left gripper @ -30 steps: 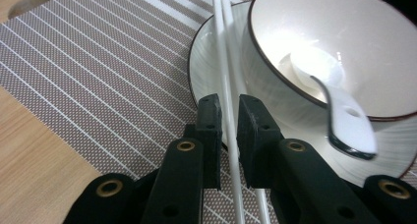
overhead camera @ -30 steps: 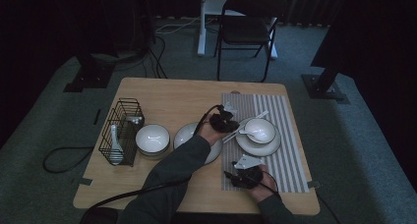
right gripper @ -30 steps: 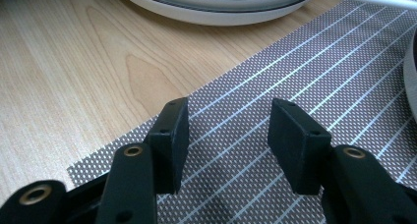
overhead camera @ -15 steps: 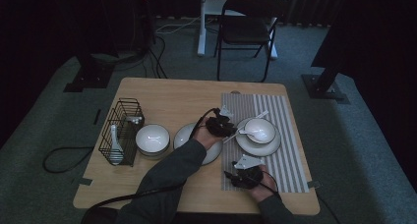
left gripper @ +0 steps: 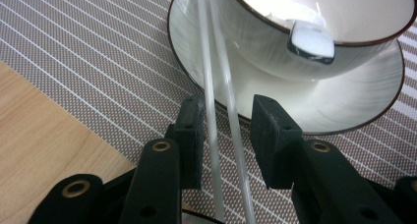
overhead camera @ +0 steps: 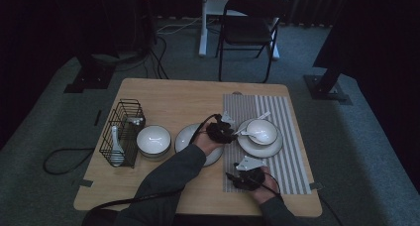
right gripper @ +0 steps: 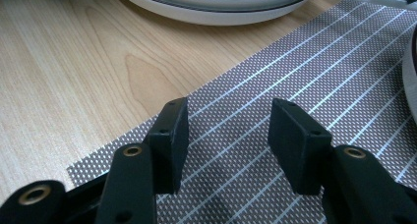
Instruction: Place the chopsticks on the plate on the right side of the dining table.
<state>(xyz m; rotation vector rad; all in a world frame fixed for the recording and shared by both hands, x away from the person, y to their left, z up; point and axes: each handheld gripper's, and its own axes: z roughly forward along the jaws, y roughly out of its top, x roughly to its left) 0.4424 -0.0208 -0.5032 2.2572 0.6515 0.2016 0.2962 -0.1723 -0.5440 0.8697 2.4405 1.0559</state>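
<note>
Dimness in the high view swallows the fine detail: the left tool is a dark lump just beside the plate on the striped mat, and the thin white chopsticks can hardly be told from the mat's lines there. The left gripper view shows them better, though their far ends run out of the top of that view and their near ends drop behind the tool's body. They are a pair of pale, glossy, slender sticks lying side by side, crossing the plate's rim and running down over the mat toward its left edge. The left tool has just been opening; its black pads stand on either side of the chopsticks, the left pad close against one stick and the right pad apart from the other, so nothing is pressed. A white bowl with a dark rim sits on the plate, a spoon lying against its near side. The right tool rests low over the mat near the surface's front edge, its jaws moderately wide with only cloth between them; another plate is cut off at that view's top.
</note>
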